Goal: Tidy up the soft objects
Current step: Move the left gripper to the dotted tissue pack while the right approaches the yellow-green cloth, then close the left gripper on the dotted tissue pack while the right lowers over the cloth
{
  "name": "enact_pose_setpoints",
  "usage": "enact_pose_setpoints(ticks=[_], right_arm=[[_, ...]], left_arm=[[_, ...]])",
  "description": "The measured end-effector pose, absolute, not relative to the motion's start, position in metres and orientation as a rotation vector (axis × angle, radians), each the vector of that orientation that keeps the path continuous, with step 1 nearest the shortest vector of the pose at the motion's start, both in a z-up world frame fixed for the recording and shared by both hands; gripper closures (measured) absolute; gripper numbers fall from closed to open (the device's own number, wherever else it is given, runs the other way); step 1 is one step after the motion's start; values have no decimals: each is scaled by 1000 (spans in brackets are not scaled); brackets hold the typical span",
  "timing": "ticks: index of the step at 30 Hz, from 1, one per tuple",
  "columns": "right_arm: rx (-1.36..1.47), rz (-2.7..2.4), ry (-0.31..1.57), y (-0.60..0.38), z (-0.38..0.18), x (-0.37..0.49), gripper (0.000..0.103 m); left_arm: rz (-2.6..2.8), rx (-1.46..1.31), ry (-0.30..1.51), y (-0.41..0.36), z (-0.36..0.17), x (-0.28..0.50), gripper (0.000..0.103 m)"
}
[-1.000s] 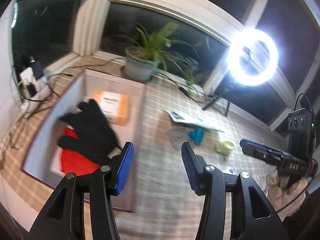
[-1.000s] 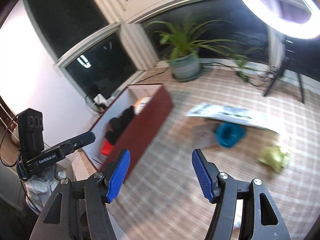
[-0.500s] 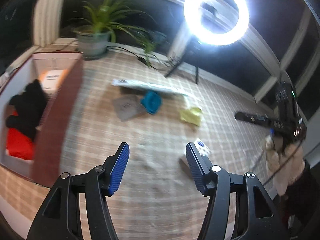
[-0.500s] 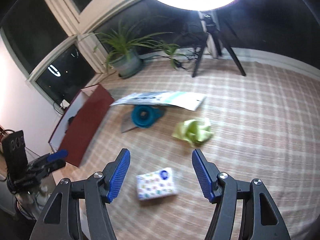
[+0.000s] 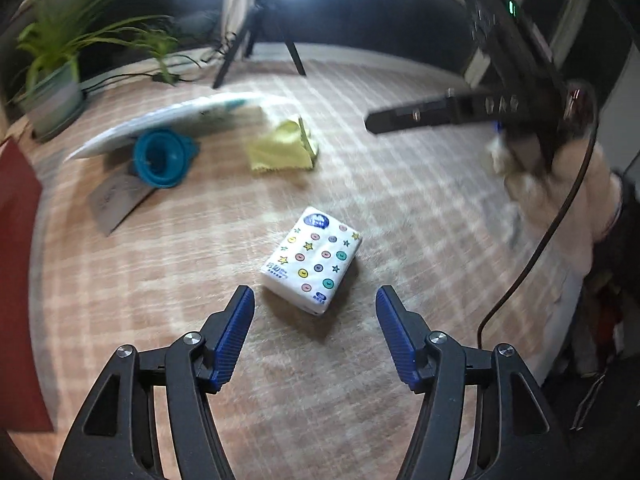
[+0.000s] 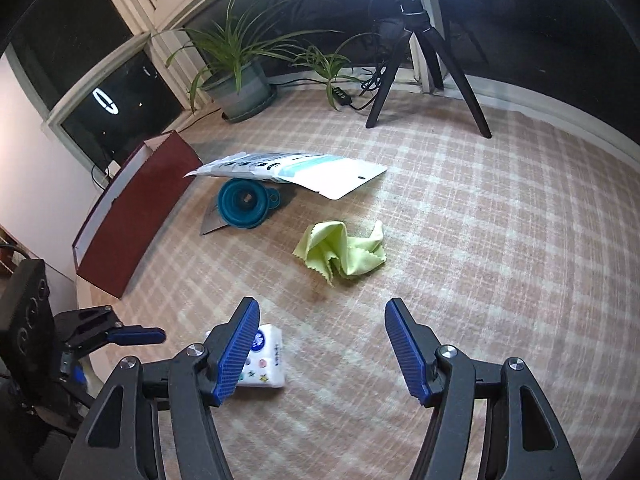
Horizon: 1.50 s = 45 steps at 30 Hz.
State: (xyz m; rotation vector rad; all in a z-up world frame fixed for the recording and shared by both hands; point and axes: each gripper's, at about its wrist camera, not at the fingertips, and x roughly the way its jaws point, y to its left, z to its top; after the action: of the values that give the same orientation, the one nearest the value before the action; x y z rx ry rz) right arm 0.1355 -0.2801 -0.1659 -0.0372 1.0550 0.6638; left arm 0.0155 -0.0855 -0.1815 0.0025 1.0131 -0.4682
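Observation:
A white tissue pack (image 5: 313, 259) with coloured dots lies on the checked cloth, just beyond my open, empty left gripper (image 5: 315, 334). It also shows in the right wrist view (image 6: 266, 362), partly behind the left finger of my open, empty right gripper (image 6: 320, 350). A crumpled yellow-green cloth (image 6: 342, 251) lies further out, ahead of the right gripper; it also shows in the left wrist view (image 5: 282, 148). The dark red box (image 6: 132, 208) stands at the left.
A teal collapsible funnel (image 6: 246, 205) props up a white printed bag (image 6: 296, 172) on a grey card. A potted plant (image 6: 242, 84) and a ring-light tripod (image 6: 424, 52) stand at the back. The other gripper (image 5: 472, 108) hangs at the upper right in the left wrist view.
My left gripper has swung right from the red box, where it let go of a black glove, to the tissue pack. My right gripper has swung right and lowered toward the yellow-green cloth.

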Motion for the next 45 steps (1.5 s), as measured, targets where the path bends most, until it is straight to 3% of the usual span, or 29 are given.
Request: enact_pose_setpoints(ticks=[11,15,45], right_arm=[[-74,695,1061,-274,-179,153,38],[-95,716,1047,-263,-186,161,30],[-111,711,1077,-260,-204,190,30]], left_arm=[[-451,205,1033,-119,-213,39,40],[-442,173,1026,-118,-214,48,40],[-530,195,974,-168,-223,73,39]])
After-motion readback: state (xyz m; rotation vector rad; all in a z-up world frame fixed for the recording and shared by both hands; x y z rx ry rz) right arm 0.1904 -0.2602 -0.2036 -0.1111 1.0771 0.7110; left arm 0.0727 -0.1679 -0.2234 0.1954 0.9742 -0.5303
